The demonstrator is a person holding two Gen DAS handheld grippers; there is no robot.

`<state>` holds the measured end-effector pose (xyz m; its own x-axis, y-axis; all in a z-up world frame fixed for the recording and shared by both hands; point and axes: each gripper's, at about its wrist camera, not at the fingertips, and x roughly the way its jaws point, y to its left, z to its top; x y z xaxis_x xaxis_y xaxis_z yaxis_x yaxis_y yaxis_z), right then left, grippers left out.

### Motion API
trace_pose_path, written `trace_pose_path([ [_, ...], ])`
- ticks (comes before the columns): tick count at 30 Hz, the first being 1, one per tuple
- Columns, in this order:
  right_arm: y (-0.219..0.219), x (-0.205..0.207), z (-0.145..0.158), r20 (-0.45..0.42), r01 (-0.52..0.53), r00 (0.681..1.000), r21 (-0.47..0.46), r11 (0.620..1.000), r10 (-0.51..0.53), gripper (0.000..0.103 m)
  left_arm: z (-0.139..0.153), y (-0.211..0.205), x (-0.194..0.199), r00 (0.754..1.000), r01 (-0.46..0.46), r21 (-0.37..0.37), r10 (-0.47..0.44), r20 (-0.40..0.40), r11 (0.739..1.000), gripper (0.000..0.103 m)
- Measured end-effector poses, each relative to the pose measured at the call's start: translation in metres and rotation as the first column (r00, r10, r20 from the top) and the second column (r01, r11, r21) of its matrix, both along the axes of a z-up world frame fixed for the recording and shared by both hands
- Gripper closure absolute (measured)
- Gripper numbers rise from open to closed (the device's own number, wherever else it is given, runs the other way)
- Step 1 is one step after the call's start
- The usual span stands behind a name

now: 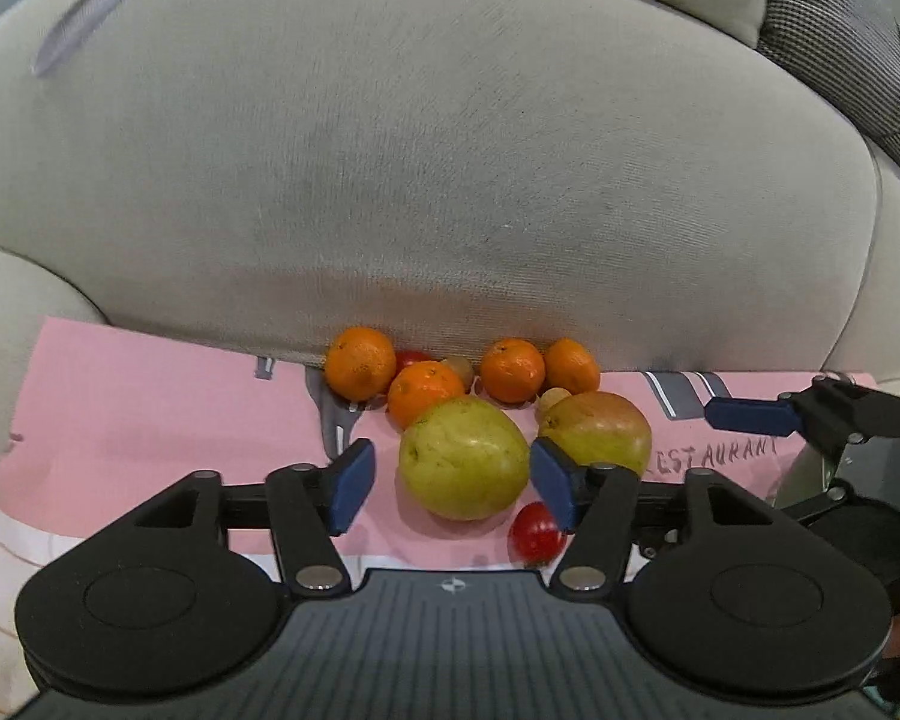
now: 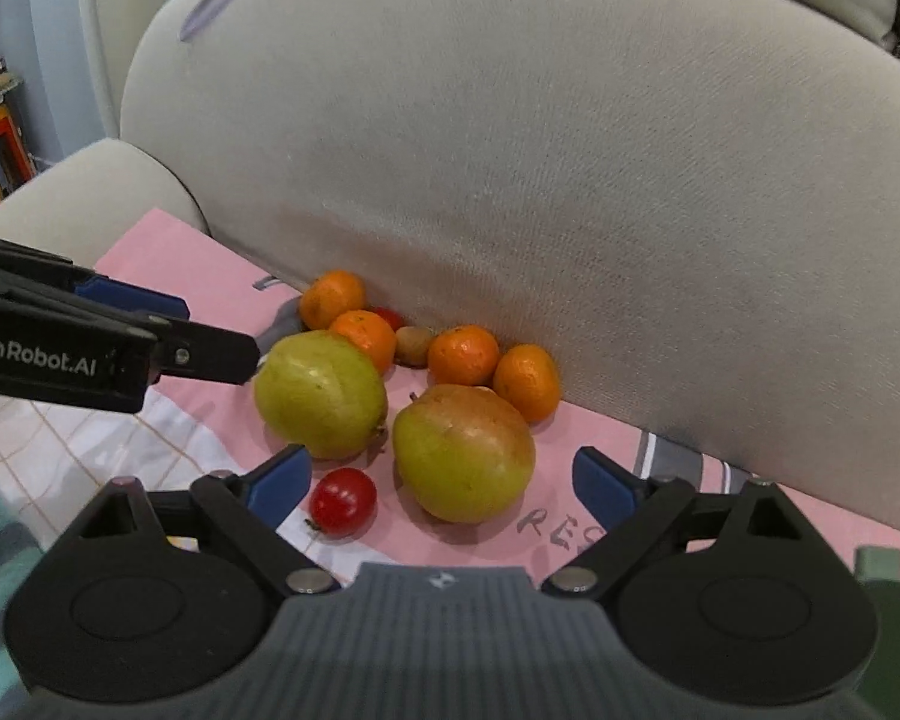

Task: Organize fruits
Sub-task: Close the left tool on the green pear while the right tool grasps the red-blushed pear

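Note:
A pile of fruit lies on a pink cloth (image 1: 150, 420) against a grey sofa cushion. A green pear (image 1: 463, 459) (image 2: 320, 394) sits between the fingers of my open left gripper (image 1: 450, 480), with a gap on the left. A second, reddish-green pear (image 1: 597, 429) (image 2: 463, 453) lies to its right, between the fingers of my open right gripper (image 2: 444, 486). A red tomato (image 1: 535, 534) (image 2: 343, 502) lies in front. Several oranges (image 1: 360, 363) (image 2: 463, 355), a kiwi (image 2: 413, 345) and another tomato (image 1: 411, 357) sit behind.
The sofa back cushion (image 1: 450, 150) rises right behind the fruit. A sofa arm (image 2: 90, 192) is at the left. The right gripper shows at the right edge of the left wrist view (image 1: 810, 414); the left gripper shows at the left of the right wrist view (image 2: 120, 336).

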<state>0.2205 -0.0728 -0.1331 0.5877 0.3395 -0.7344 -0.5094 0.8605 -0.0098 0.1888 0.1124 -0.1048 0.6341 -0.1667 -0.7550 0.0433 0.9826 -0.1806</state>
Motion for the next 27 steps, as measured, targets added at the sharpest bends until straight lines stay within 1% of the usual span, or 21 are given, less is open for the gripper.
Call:
trace_pose_path([
  [4, 0.003, 0.014, -0.011, -0.01, 0.01, 1.0, -0.019, 1.0, -0.01, 0.013, -0.015, 0.007, 0.017, 0.998, 0.014, -0.053, -0.016, -0.054, 0.998, 0.031],
  [8, 0.003, 0.03, -0.022, -0.053, 0.027, 0.998, -0.012, 1.0, -0.028, 0.022, -0.029, 0.009, 0.03, 0.996, 0.013, -0.087, -0.021, -0.09, 0.996, 0.03],
  [12, 0.005, 0.037, -0.029, -0.079, 0.033, 0.996, -0.004, 0.999, -0.033, 0.025, -0.042, 0.01, 0.039, 0.993, 0.001, -0.118, -0.015, -0.119, 0.993, 0.028],
  [14, 0.005, 0.039, -0.033, -0.088, 0.037, 0.995, -0.006, 0.999, -0.037, 0.025, -0.047, 0.011, 0.042, 0.991, -0.007, -0.128, -0.01, -0.133, 0.992, 0.023],
  [16, 0.006, 0.041, -0.037, -0.1, 0.044, 0.994, -0.002, 0.999, -0.044, 0.025, -0.051, 0.013, 0.045, 0.99, -0.01, -0.149, -0.01, -0.138, 0.989, 0.022],
  [18, 0.004, 0.044, -0.039, -0.114, 0.046, 0.992, 0.006, 0.999, -0.045, 0.03, -0.055, 0.013, 0.047, 0.989, -0.011, -0.158, -0.012, -0.145, 0.987, 0.02],
  [21, 0.004, 0.045, -0.041, -0.125, 0.044, 0.991, 0.018, 0.999, -0.041, 0.033, -0.061, 0.013, 0.05, 0.988, -0.016, -0.17, -0.01, -0.154, 0.985, 0.018],
  [23, 0.006, 0.045, -0.042, -0.125, 0.036, 0.992, 0.023, 0.999, -0.033, 0.037, -0.065, 0.013, 0.052, 0.987, -0.022, -0.185, -0.009, -0.163, 0.982, 0.018],
  [26, 0.008, 0.043, -0.043, -0.118, 0.034, 0.993, 0.021, 0.999, -0.031, 0.037, -0.066, 0.014, 0.051, 0.987, -0.029, -0.192, -0.003, -0.161, 0.981, 0.019],
  [27, 0.008, 0.043, -0.043, -0.115, 0.034, 0.993, 0.021, 0.999, -0.032, 0.037, -0.065, 0.014, 0.051, 0.987, -0.029, -0.197, -0.003, -0.161, 0.98, 0.022],
])
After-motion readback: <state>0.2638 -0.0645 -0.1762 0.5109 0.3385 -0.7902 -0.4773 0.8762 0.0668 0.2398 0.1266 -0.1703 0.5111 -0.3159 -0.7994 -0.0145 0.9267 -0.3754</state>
